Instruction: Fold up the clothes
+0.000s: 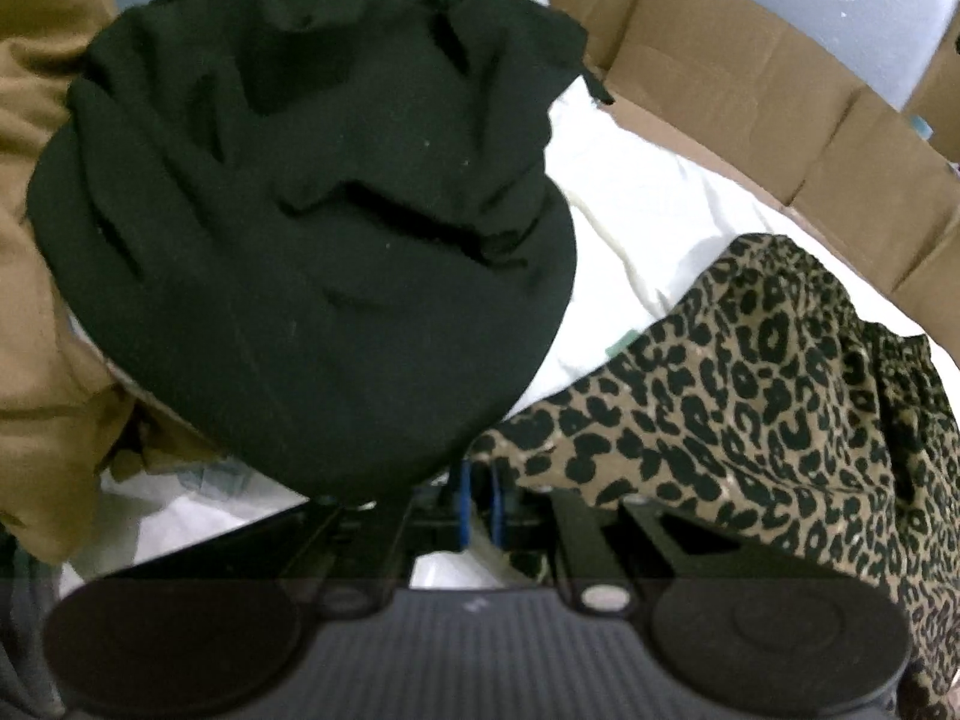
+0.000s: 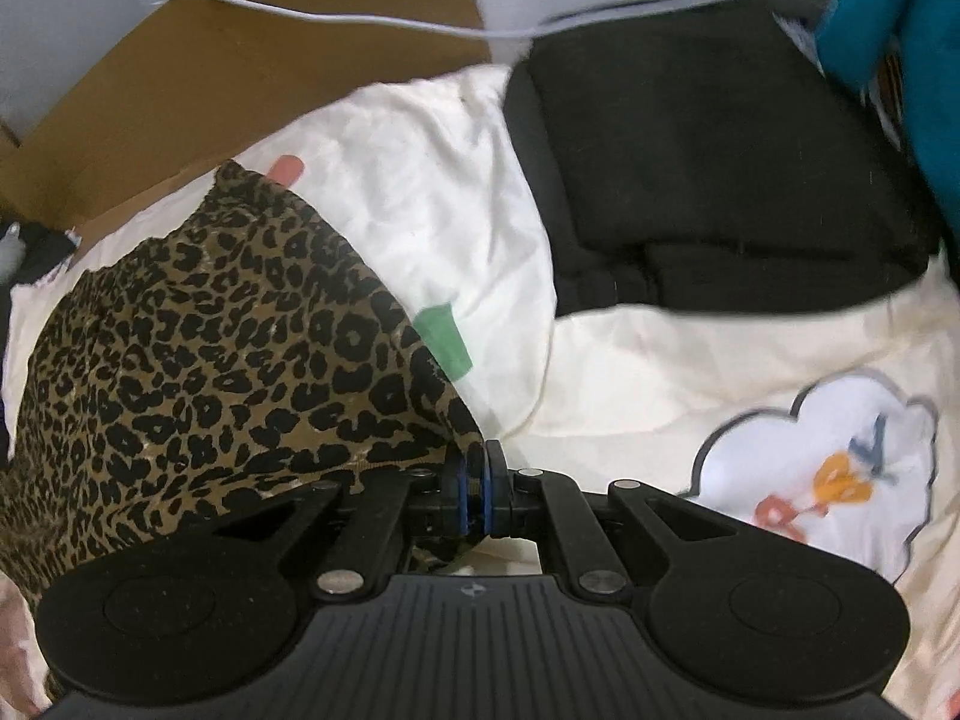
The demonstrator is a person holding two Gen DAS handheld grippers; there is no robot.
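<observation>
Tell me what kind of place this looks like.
Probably a bedroom or spare room at home, with folding done on a bed. The leopard-print garment lies on a white printed bedsheet, a folded black stack sits nearby, and flattened cardboard lines the far edge.

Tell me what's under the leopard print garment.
The leopard print garment lies on a white printed sheet. A green patch of the print shows at its edge. Whatever lies beneath its middle is covered.
</observation>
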